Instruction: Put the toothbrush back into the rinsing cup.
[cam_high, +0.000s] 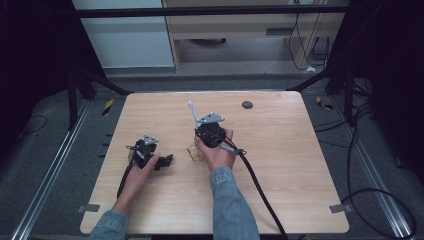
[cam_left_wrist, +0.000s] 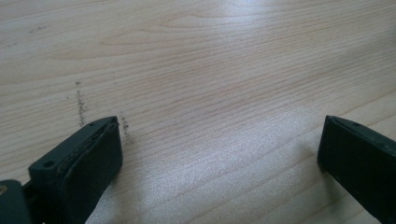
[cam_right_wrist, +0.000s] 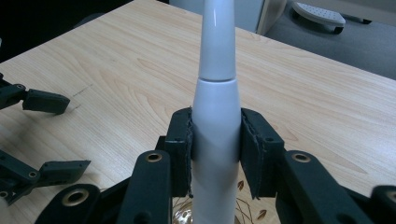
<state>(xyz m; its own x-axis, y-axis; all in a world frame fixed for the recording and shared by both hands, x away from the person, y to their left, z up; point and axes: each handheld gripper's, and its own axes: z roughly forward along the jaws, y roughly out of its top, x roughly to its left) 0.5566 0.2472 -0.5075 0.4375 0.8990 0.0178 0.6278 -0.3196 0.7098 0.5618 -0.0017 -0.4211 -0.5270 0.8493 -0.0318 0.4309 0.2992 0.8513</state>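
Here, our right gripper pinches a white tapered handle upright above the wooden table, over a gold wire holder. Our left gripper rests nearby, jaws spread and empty. We judge that keeping the handle vertical and the squeeze firm prevents slipping.

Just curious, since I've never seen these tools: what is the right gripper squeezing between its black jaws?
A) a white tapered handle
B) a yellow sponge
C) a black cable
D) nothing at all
A: in the right gripper view, the right gripper has both jaws pressed against the white tapered handle.
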